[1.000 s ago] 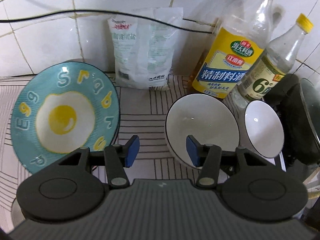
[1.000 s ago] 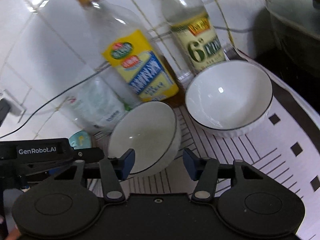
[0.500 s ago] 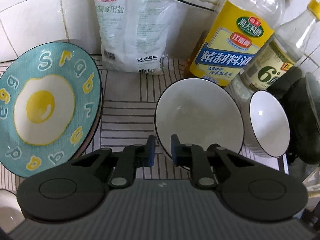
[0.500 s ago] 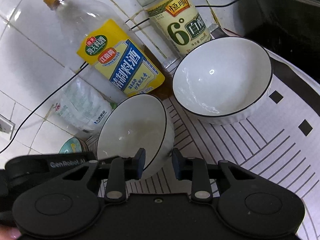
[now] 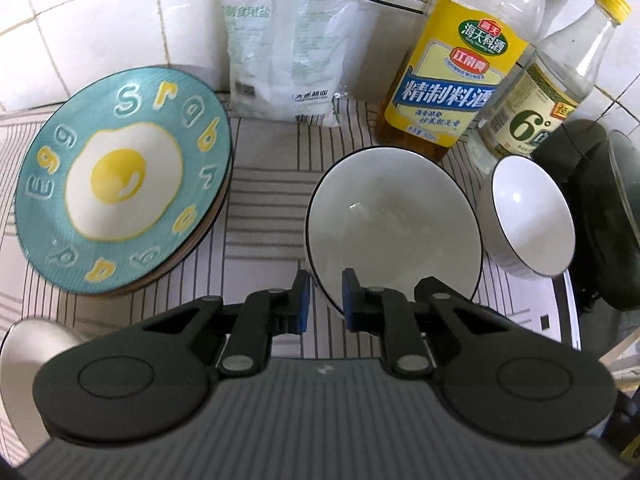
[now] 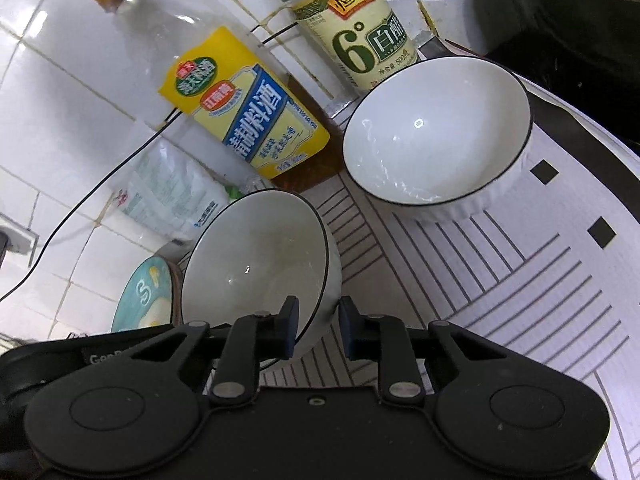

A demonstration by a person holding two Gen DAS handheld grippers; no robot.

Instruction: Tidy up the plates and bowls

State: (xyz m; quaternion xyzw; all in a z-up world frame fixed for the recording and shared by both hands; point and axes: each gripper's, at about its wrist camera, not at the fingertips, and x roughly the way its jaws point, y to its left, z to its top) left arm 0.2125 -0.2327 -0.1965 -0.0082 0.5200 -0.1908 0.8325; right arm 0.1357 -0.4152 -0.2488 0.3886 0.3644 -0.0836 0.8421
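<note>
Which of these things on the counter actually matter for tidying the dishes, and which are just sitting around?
For the job:
near bowl, its rim between both grippers' fingers
far bowl
egg plate

Just lying about:
cooking wine bottle
vinegar bottle
salt bag
black cable

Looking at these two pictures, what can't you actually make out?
- Left wrist view: what lies under the egg plate; the plate covers it.
- Left wrist view: the dark pan at the right is cut off by the edge.
- Right wrist view: whether the right gripper presses the near bowl; the rim hides the contact.
- Right wrist view: the vinegar bottle has its top cut off.
</note>
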